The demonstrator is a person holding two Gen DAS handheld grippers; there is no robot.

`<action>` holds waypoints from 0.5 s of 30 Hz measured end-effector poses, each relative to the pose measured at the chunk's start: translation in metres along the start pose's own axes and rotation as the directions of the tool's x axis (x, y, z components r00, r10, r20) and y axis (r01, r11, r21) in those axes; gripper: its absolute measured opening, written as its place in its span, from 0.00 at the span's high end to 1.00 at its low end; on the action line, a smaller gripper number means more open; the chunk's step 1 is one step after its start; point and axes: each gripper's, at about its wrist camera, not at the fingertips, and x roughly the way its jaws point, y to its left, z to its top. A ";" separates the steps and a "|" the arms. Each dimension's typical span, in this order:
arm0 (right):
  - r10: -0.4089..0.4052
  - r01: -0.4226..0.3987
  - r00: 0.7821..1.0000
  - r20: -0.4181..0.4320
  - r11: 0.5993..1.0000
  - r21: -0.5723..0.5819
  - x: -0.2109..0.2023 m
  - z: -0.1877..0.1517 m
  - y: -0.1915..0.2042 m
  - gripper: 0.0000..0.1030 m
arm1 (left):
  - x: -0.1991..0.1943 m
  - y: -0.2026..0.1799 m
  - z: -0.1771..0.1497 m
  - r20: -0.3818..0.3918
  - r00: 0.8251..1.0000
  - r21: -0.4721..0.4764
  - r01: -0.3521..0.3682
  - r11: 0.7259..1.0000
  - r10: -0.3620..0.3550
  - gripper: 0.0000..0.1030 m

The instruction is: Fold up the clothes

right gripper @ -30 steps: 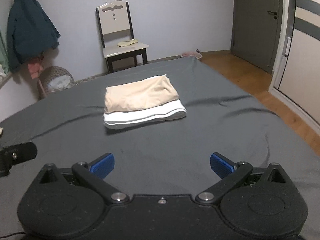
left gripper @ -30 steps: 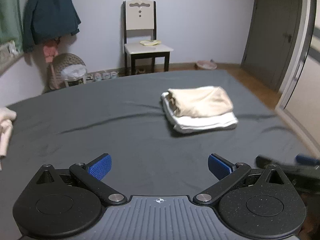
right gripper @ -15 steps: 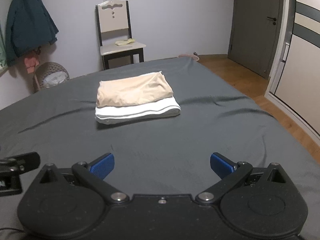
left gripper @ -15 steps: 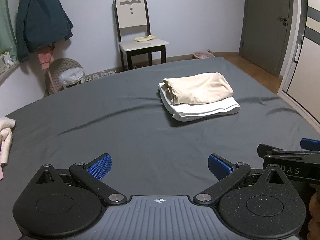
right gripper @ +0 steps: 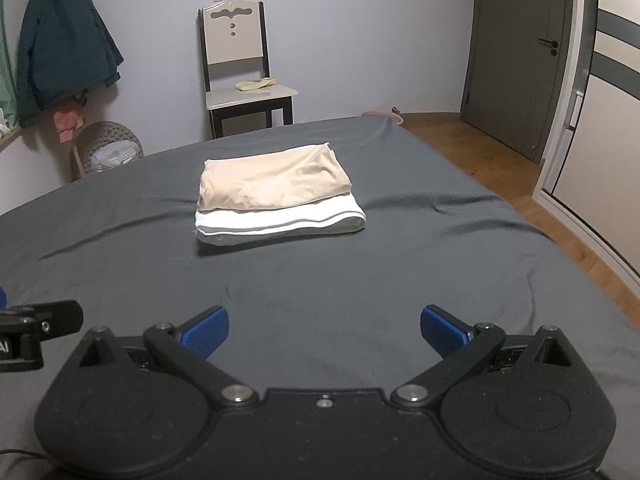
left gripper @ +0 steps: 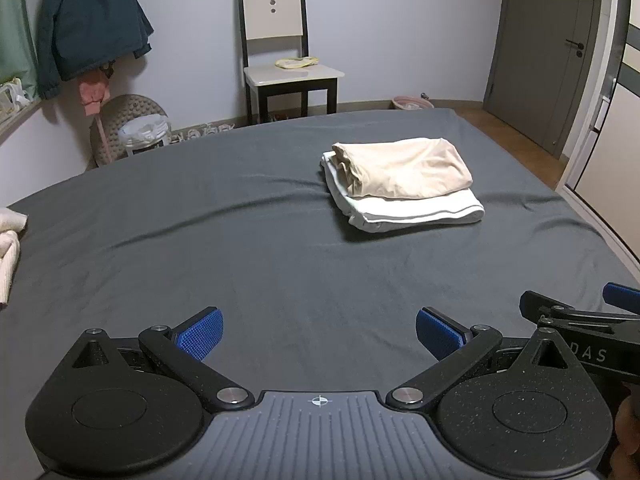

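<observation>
Your left gripper (left gripper: 319, 332) and right gripper (right gripper: 324, 330) gape wide, empty; unfolded cream garment (left gripper: 9, 240) lies far left of the left jaws, nearer that hand.

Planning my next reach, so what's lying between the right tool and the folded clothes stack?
Only bare gray bedsheet lies between the open right tool and the folded stack, shown in the right wrist view.
</observation>
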 end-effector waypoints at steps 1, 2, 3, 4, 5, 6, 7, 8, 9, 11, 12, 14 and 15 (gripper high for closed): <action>0.000 0.000 1.000 0.000 1.000 -0.002 0.000 0.000 0.000 0.00 | 0.000 0.000 0.000 -0.001 1.000 -0.002 0.001 1.000 -0.001 0.00; 0.001 -0.001 1.000 0.000 1.000 -0.005 0.000 0.000 0.001 0.00 | 0.000 0.001 0.000 -0.002 1.000 -0.003 0.001 1.000 -0.001 0.00; 0.001 -0.001 1.000 0.000 1.000 -0.006 0.000 0.000 0.001 0.00 | 0.000 0.001 0.000 -0.002 1.000 -0.003 0.001 1.000 -0.001 0.00; 0.001 -0.001 1.000 0.001 1.000 -0.008 0.000 0.000 0.001 0.00 | 0.001 0.001 0.000 -0.003 1.000 -0.003 0.000 1.000 0.000 0.00; 0.001 -0.001 1.000 0.002 1.000 -0.010 0.000 0.000 0.002 0.00 | 0.001 0.001 0.000 -0.004 1.000 -0.003 0.000 1.000 0.000 0.00; 0.001 -0.001 1.000 0.002 1.000 -0.012 0.000 0.000 0.002 0.00 | 0.001 0.001 0.001 -0.004 1.000 -0.002 0.001 1.000 -0.001 0.00; 0.001 -0.001 1.000 0.003 1.000 -0.014 -0.001 -0.001 0.002 0.00 | 0.001 0.001 0.001 -0.003 1.000 -0.002 0.002 1.000 -0.002 0.00; 0.002 -0.002 1.000 0.004 1.000 -0.015 -0.001 -0.001 0.002 0.00 | 0.000 0.001 0.001 -0.002 1.000 -0.003 0.003 1.000 -0.003 0.00; 0.002 -0.002 1.000 0.005 1.000 -0.016 -0.001 -0.001 0.003 0.00 | 0.000 0.001 0.001 -0.001 1.000 -0.003 0.003 1.000 -0.003 0.00; 0.000 0.000 1.000 0.006 1.000 -0.019 -0.001 -0.001 0.003 0.00 | 0.000 0.002 0.001 0.000 1.000 -0.005 0.004 1.000 -0.004 0.00; -0.001 0.002 1.000 0.006 1.000 -0.020 -0.001 -0.001 0.003 0.00 | 0.000 0.002 0.001 0.001 1.000 -0.005 0.004 1.000 -0.004 0.00; -0.002 0.003 1.000 0.007 1.000 -0.022 -0.001 -0.002 0.004 0.00 | 0.001 0.002 0.001 0.000 1.000 -0.005 0.003 1.000 -0.003 0.00; -0.002 0.002 1.000 0.006 1.000 -0.022 -0.001 -0.002 0.004 0.00 | 0.001 0.002 0.001 -0.002 1.000 -0.005 0.003 1.000 -0.003 0.00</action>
